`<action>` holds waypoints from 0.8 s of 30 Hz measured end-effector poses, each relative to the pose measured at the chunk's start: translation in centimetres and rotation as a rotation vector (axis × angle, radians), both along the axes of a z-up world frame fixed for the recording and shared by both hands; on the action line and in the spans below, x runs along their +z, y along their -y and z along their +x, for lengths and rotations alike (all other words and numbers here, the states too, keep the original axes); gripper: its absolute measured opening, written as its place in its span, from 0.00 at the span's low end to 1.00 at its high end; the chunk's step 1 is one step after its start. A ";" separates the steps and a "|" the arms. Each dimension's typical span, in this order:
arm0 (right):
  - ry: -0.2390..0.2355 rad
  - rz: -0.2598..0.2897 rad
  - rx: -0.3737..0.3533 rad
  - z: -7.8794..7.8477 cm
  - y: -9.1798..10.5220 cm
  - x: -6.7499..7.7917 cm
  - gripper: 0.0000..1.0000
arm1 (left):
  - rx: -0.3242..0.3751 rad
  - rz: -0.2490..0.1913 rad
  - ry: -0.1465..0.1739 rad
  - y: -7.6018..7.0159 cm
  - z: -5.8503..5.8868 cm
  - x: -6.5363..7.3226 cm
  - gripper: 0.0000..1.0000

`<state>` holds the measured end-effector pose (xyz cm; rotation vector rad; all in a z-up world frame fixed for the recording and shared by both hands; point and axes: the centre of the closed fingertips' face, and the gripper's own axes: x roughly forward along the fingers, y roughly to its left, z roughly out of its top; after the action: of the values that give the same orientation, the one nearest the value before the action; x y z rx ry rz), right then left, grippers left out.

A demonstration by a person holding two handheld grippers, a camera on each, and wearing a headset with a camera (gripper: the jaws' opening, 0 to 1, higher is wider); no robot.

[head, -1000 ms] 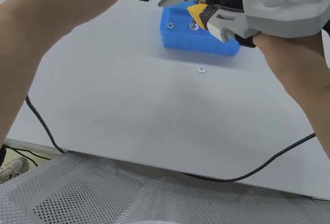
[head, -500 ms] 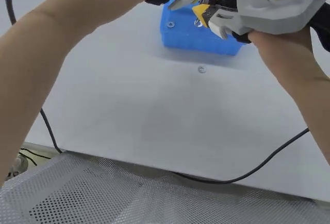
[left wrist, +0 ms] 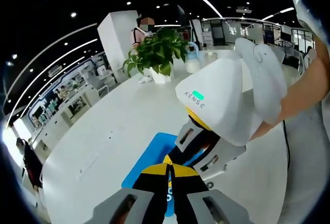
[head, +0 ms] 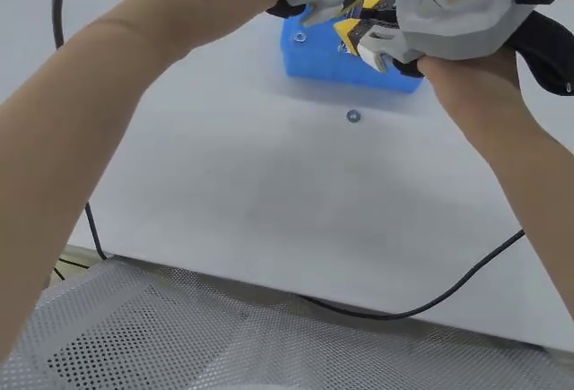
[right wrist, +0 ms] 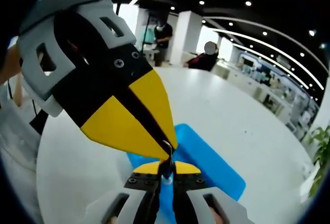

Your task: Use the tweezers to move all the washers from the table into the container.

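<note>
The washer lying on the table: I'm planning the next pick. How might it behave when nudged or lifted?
The washer looks tiny and thin, so probably light and stiff. Lying flat on the smooth table, it likely slides rather than rolls, and its low edge may be hard to catch.

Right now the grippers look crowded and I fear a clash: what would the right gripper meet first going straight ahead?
Probably the left gripper, whose shut yellow jaws cross just ahead of the right gripper; the blue container lies beyond. Depth is unclear.
</note>
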<state>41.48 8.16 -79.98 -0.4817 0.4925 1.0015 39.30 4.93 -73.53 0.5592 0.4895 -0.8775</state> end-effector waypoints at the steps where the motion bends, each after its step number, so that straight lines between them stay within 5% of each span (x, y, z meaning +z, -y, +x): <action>1: -0.009 0.003 -0.002 -0.1 0.0 -0.1 0.04 | 0.000 0.004 -0.003 0.0 0.0 -0.2 0.00; 12: -0.055 -0.006 -0.016 0.3 -0.1 -1.3 0.05 | -0.004 0.019 -0.025 -0.4 0.9 -1.4 0.00; 24: -0.085 0.046 -0.041 0.3 0.0 -0.5 0.06 | 0.003 -0.023 -0.029 -0.3 0.9 -0.9 0.00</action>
<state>41.81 8.16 -80.52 -0.3878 0.5517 0.9950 40.22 5.24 -74.44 0.5255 0.5059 -0.8881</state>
